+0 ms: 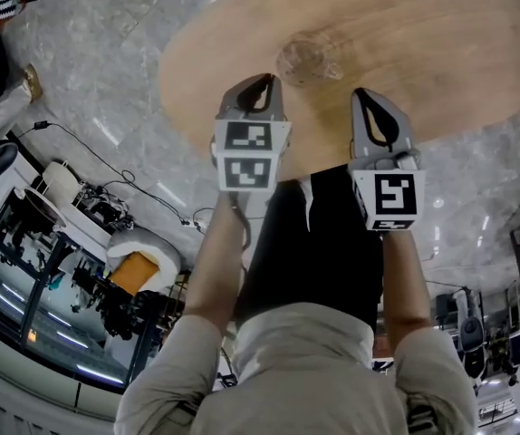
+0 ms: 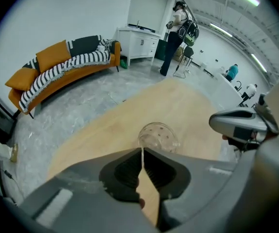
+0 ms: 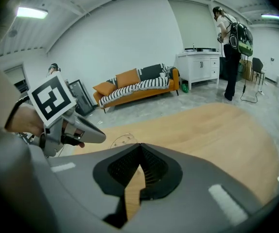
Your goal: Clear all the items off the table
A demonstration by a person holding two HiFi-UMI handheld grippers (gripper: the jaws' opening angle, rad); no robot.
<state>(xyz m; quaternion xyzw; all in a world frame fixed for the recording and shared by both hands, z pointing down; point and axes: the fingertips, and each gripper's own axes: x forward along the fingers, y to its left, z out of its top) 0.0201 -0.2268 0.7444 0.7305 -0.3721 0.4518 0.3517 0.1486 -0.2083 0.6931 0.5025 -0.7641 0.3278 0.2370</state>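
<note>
My left claw (image 2: 142,150) is pinched fully shut, the two tips meeting in a thin line with nothing between them. It hangs over the near part of the wooden table (image 1: 441,53) and touches nothing that I can see. Just past its tips stands the glass (image 2: 158,136), upright on the tabletop, near the table's middle and apart from both claws. The glass is clear, so I can only make out its rim and a few dark specks. Its near side is hidden behind my left jaws in the left gripper view. In the right gripper view it is no more than a faint outline. My right claw (image 3: 139,144) is closed too, tip against tip, and is empty. It sits over the table's near edge, to the right of the glass. The table's far edge is cut off at the top of the head view.
</note>
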